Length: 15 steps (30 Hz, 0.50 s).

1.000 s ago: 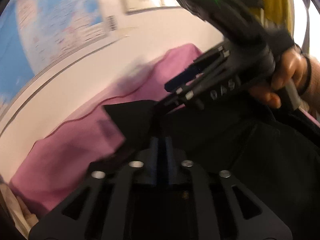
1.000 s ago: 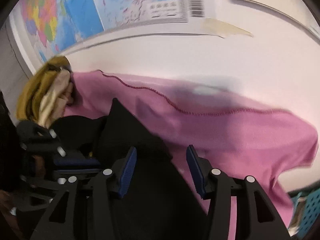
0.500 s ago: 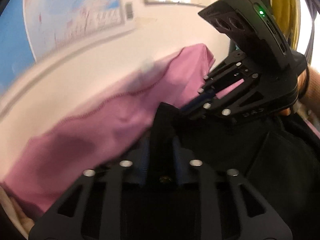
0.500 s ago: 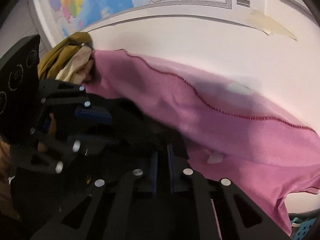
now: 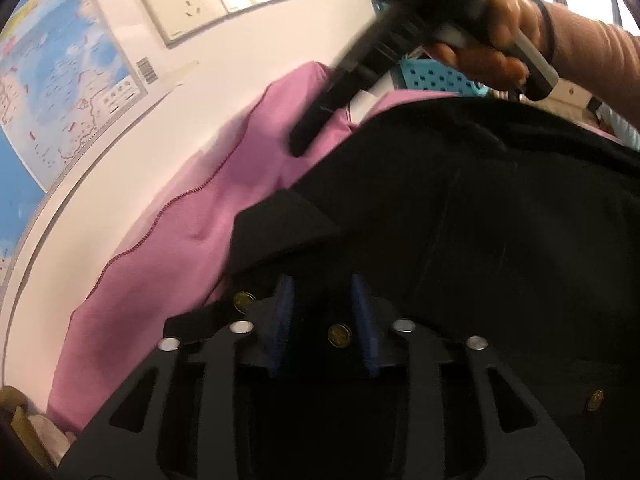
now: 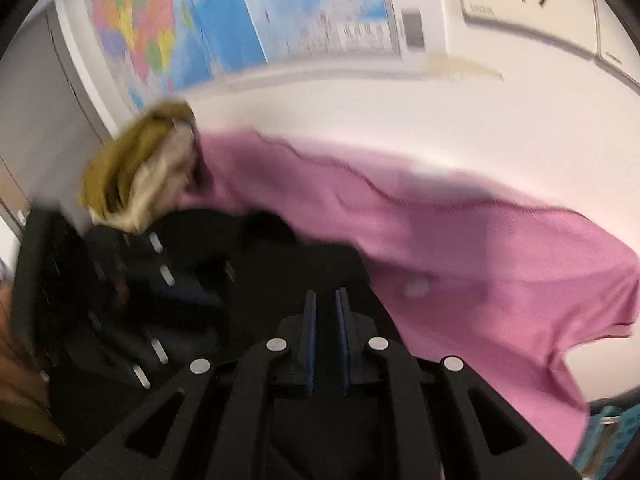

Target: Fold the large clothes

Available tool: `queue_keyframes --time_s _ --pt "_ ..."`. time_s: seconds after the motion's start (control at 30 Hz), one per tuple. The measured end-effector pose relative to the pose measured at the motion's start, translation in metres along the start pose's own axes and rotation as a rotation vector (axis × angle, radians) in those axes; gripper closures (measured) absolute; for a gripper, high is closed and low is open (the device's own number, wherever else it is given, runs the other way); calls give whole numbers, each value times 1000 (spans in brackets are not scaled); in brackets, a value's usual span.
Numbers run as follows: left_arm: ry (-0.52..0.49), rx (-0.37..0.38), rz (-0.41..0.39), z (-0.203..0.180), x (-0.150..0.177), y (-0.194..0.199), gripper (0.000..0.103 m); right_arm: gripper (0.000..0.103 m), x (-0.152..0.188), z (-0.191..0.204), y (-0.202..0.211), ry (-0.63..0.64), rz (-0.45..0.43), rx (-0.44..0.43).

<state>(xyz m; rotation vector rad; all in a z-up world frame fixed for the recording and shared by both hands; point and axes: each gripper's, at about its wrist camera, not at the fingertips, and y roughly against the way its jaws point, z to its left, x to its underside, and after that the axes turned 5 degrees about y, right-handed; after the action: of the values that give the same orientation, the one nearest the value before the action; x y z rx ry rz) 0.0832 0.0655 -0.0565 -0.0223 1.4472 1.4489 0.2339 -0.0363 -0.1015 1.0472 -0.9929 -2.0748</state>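
A black garment point(image 5: 480, 220) with gold buttons lies over a pink cloth point(image 5: 180, 260) on a white surface. My left gripper point(image 5: 322, 284) hovers low over the garment's edge. Its jaws are opening, and black fabric with a button shows between the blue pads, which do not press it. In the left wrist view my right gripper point(image 5: 304, 140) is lifted at the top, blurred, in a person's hand point(image 5: 492, 40). In its own view the right gripper point(image 6: 325, 294) has its pads almost together on black garment point(image 6: 320, 264) fabric, just starting to open. The left gripper point(image 6: 160, 280) is a blur beside it.
The pink cloth point(image 6: 480, 260) spreads to the right toward a blue perforated basket point(image 5: 436, 76). A yellow and beige clothing pile point(image 6: 136, 176) sits at the back left. A wall map point(image 6: 200, 20) and sockets point(image 5: 188, 4) are behind the surface.
The right gripper's pads closed on the black fabric, and it lifted up and away from the left gripper. The left gripper's pads, pinched on fabric before, have spread apart.
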Motion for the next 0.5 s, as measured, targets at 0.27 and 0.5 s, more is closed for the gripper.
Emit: queue_keyframes --time_s 0.27,0.5 --pt "195 -22 -19 19 3 19 32 76 7 8 -42 -49 138 58" --pt "359 -6 -67 26 11 55 22 32 81 -26 89 -317 -41 75"
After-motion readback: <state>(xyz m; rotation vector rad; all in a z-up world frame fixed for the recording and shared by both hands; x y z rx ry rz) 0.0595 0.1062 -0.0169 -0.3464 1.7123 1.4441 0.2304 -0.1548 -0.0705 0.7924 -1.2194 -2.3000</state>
